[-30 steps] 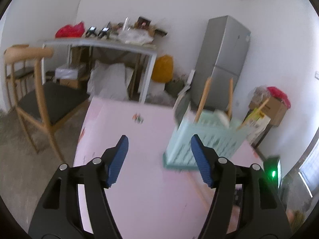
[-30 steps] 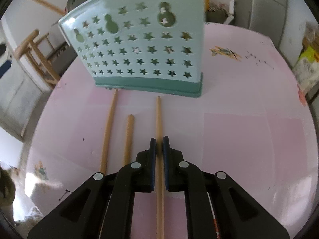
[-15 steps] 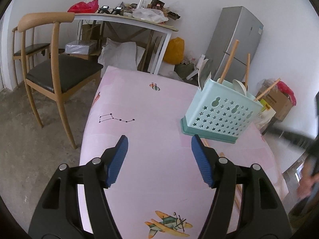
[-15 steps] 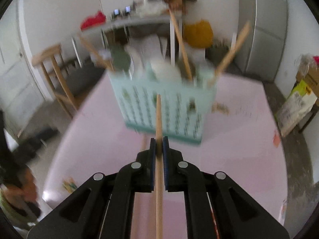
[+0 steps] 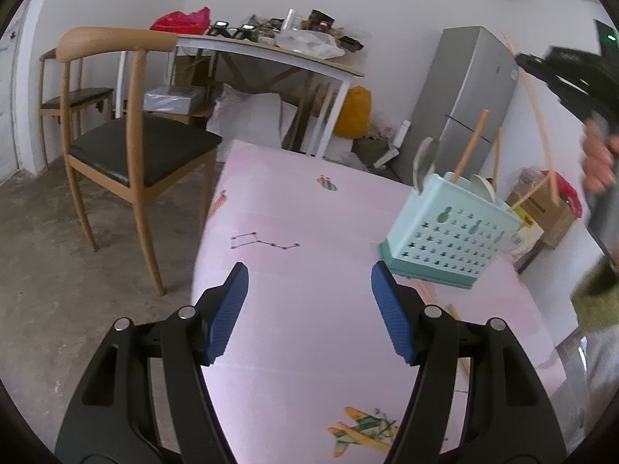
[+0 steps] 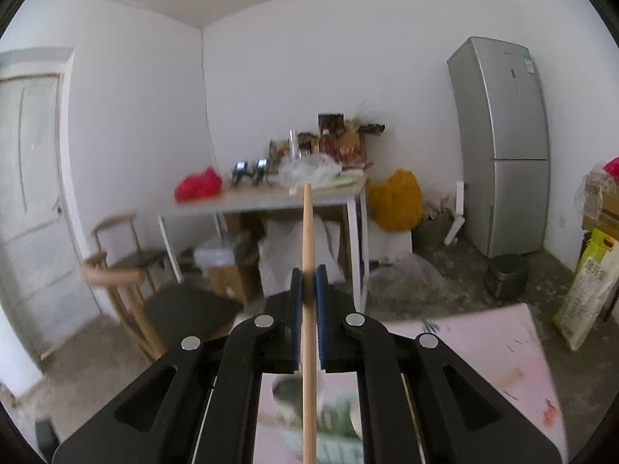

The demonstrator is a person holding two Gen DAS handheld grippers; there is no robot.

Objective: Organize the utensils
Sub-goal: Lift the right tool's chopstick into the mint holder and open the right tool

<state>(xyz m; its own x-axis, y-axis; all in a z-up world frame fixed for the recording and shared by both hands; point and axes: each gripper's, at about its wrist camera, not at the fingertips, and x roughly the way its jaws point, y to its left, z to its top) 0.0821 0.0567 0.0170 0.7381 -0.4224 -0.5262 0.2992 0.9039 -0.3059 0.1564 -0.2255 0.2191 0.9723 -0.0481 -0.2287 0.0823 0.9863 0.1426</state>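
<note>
A mint-green basket (image 5: pixel 452 239) with star holes stands on the pink table (image 5: pixel 309 208), and several wooden handles and spoons stick up out of it. My left gripper (image 5: pixel 309 301) is open and empty, low over the table to the left of the basket. My right gripper (image 6: pixel 308 282) is shut on a long wooden stick (image 6: pixel 307 232) and held high, pointing across the room. In the left wrist view the right gripper (image 5: pixel 526 63) sits at the upper right, and its stick (image 5: pixel 537 127) slants down above the basket. The basket (image 6: pixel 332 421) shows blurred below the right jaws.
Loose wooden sticks (image 5: pixel 458 321) lie on the table in front of the basket. A wooden chair (image 5: pixel 127 147) stands left of the table. Behind are a cluttered white desk (image 5: pixel 271 54), a grey fridge (image 5: pixel 472 96) and boxes (image 5: pixel 541 208). The person's hand (image 5: pixel 597 162) is at the right edge.
My right gripper has lifted the wooden stick off the table and risen high above the basket, tilting up to face the room. The left gripper moved slightly and stays open.
</note>
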